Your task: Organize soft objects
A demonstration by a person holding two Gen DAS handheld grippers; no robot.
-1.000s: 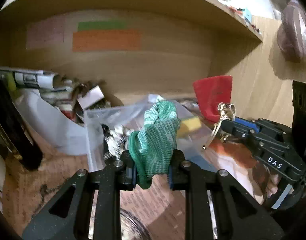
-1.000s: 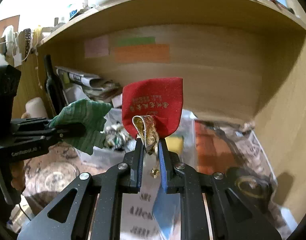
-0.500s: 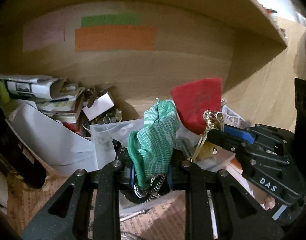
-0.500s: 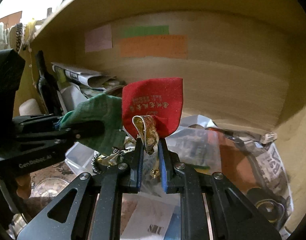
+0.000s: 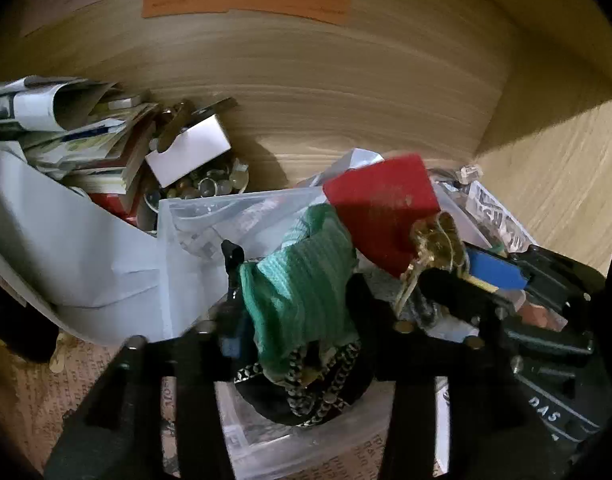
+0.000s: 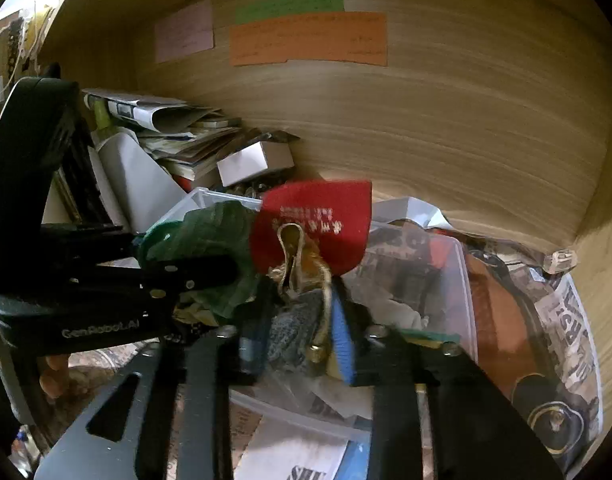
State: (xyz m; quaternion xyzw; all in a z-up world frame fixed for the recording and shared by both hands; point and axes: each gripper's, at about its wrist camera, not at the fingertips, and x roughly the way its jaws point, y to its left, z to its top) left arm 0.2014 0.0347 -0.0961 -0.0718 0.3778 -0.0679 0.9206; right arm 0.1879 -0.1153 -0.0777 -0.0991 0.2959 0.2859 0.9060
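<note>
Wooden shelf recess, cluttered floor. Both grippers hang over the clear plastic bin (image 5: 194, 216) — judged the drop point for soft items. Left gripper (image 5: 296, 332), jaws just opened and now apart, has the green knit cloth (image 5: 302, 280) loose between its pads, sagging onto a black-and-white cord (image 5: 306, 384). Right gripper (image 6: 296, 332), jaws likewise parted, lets go the gold tie (image 6: 302, 264) of the red pouch (image 6: 317, 220), which leans beside the cloth. Stacked papers (image 5: 66, 128) and a white box (image 5: 190, 152) crowd the bin's far side — little spare room.

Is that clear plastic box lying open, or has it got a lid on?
Open. The clear plastic box shows a bare rim with no lid, and chains lie loose inside.
</note>
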